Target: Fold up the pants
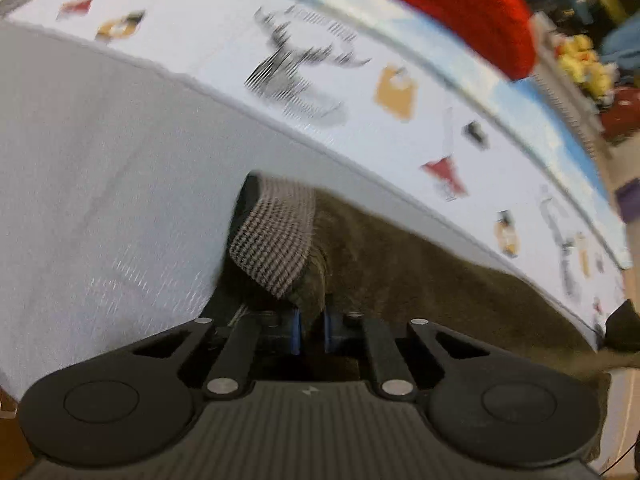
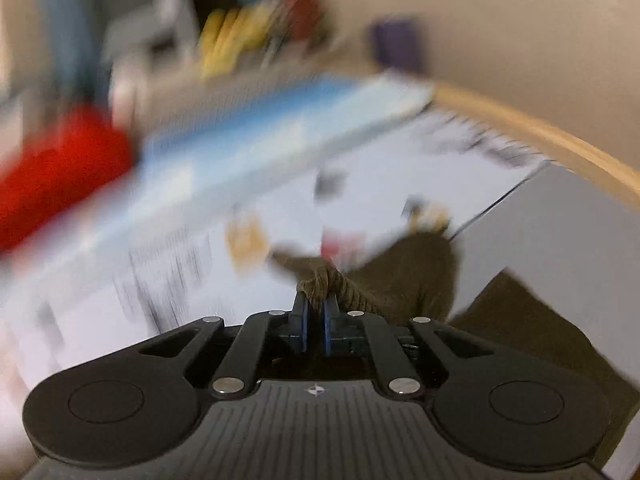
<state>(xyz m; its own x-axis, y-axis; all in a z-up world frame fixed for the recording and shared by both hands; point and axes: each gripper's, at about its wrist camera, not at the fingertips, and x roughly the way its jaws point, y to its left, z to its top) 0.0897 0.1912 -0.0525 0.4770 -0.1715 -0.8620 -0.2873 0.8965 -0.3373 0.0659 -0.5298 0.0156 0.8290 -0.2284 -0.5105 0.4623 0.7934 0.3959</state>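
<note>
Nearest the lens in each wrist view sits one black gripper, two in all, and both have their jaws clenched on a single pair of olive-brown pants. From the left gripper [image 1: 312,330] the pants [image 1: 420,280] rise as a bunched fold with a band of fine black-and-white check lining turned outward at the pinch, the rest of the dull, soft-napped cloth spreading to the right of the jaws and lying flat. From the right gripper [image 2: 315,320] the same pants [image 2: 404,276] show as a ribbed, gathered edge caught between the blue pads [image 2: 329,330], the cloth lifted into a hump behind the jaws and a second dark flap draping away to the right of them. Beneath the pants lies one plain white cloth [image 1: 100,184], and just beyond that a white sheet [image 1: 360,92] printed with small ochre, red and black motifs and a sketchy dark stag figure. Beyond the pants, along the printed sheet's far edge, runs one pale blue strip [image 1: 560,136], and on the far side of that rests one bright red, fuzzy item [image 1: 460,4], too blurred to name. In the right wrist view a light wooden rim [image 2: 540,136] curves past the pants' far right side. Behind the red item the room is a smear of yellow, teal and purple clutter [image 2: 248,32] against a beige wall [image 2: 500,20].
</note>
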